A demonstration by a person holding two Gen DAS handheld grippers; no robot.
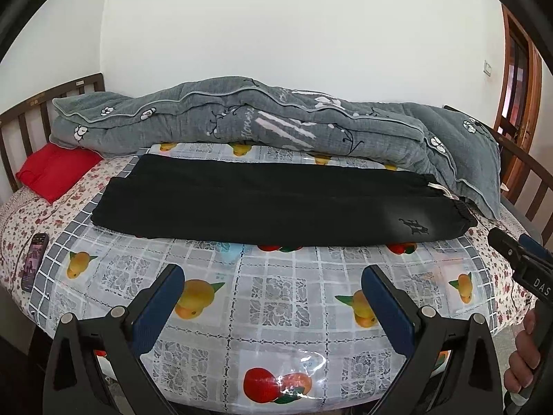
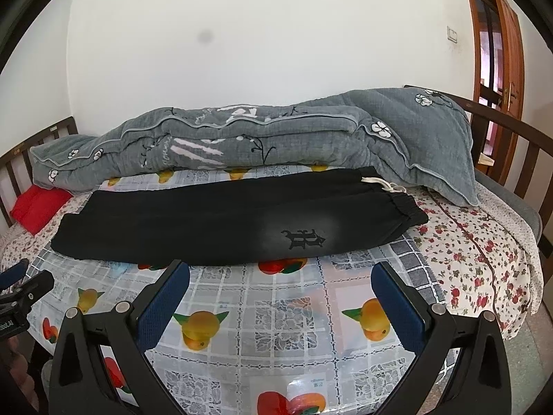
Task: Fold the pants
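Note:
Black pants [image 1: 262, 204] lie flat across the bed, one leg folded onto the other, waistband and white drawstring at the right, leg ends at the left. A faded patch with a black logo sits near the waistband [image 2: 304, 238]. My left gripper [image 1: 273, 276] is open and empty, held above the fruit-print cover in front of the pants. My right gripper [image 2: 281, 276] is open and empty, in front of the pants' waist end [image 2: 242, 221]. The right gripper also shows at the right edge of the left wrist view [image 1: 518, 256].
A plastic fruit-print cover [image 1: 276, 297] lies on the floral sheet [image 2: 477, 259]. A rolled grey quilt [image 1: 276, 121] lies behind the pants. A red cloth [image 1: 55, 169] and a phone [image 1: 34, 266] are at the left. Wooden bed rails [image 2: 511, 145] stand at both ends.

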